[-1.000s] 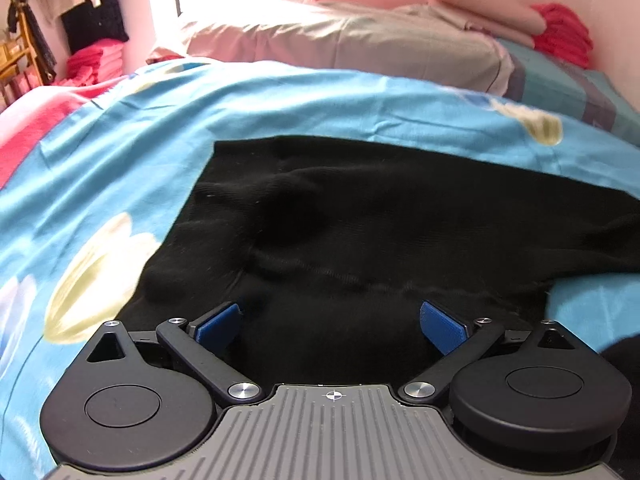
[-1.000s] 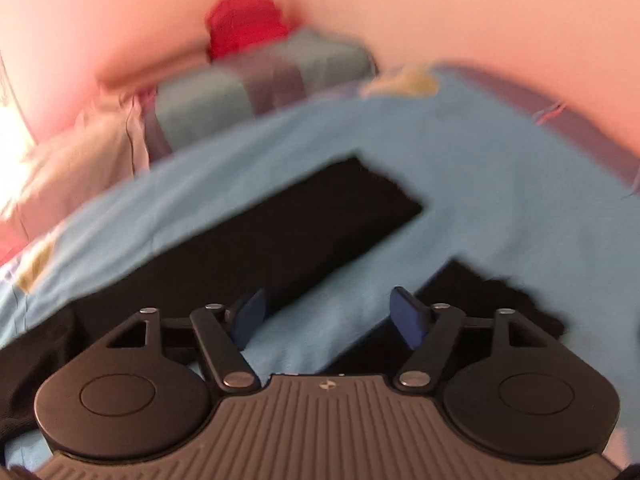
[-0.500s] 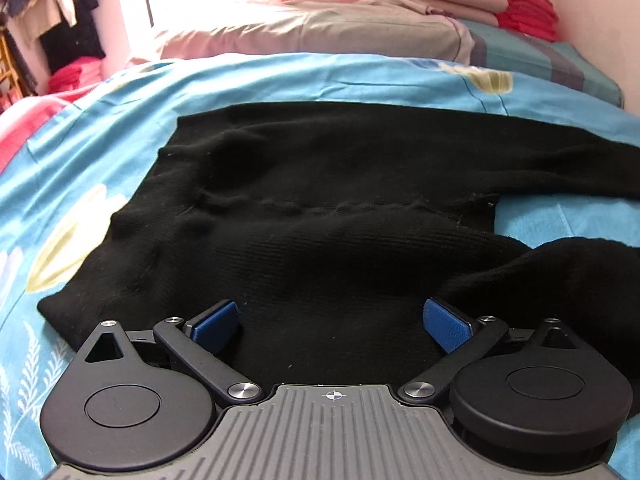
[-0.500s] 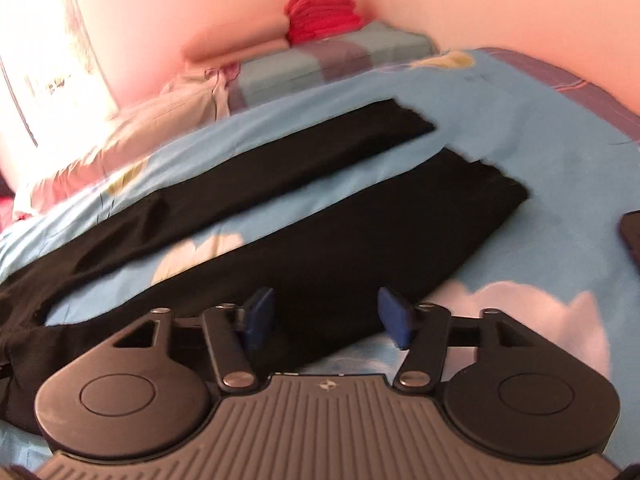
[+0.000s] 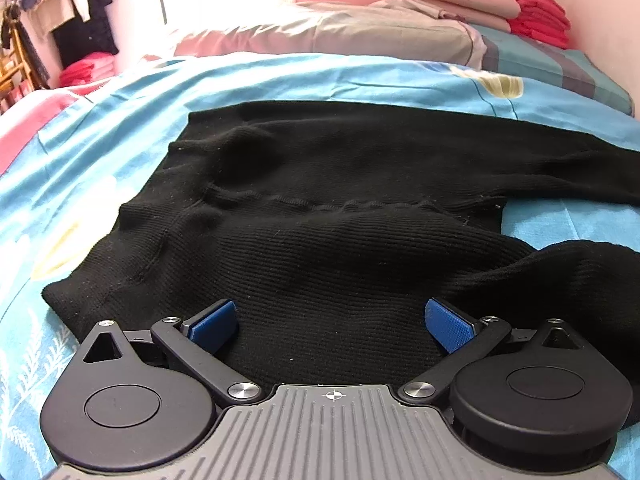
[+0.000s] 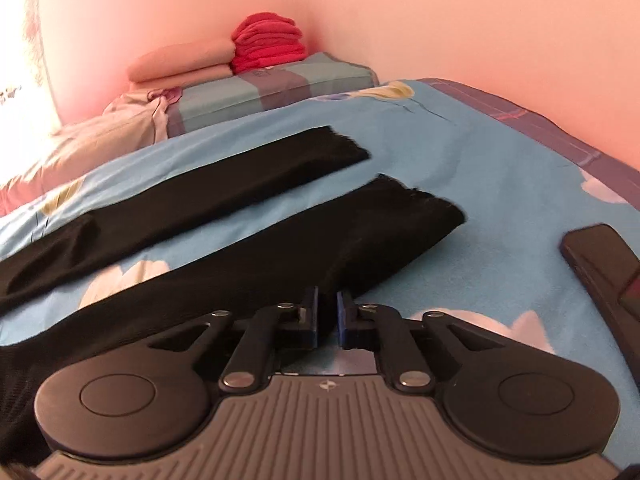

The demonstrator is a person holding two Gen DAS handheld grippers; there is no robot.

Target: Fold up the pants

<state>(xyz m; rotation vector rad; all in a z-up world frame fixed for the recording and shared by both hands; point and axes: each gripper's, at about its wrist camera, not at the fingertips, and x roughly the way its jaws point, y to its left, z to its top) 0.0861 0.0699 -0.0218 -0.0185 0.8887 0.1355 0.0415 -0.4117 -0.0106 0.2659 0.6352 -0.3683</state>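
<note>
Black knit pants lie spread on a blue flowered bedsheet. The left wrist view shows the waist end with the waistband at the left. My left gripper is open, its blue pads over the near edge of the waist part. In the right wrist view the two legs run away to the upper right, far leg and near leg. My right gripper is shut on the near edge of the near leg, a short way from its cuff.
Pillows and folded pink and red cloths lie at the head of the bed by the wall. A dark phone lies on the sheet to the right of the near leg. Clothes hang at the far left.
My right gripper has closed onto the near leg's edge. My left gripper has stayed open and drawn back a little over the waist.
</note>
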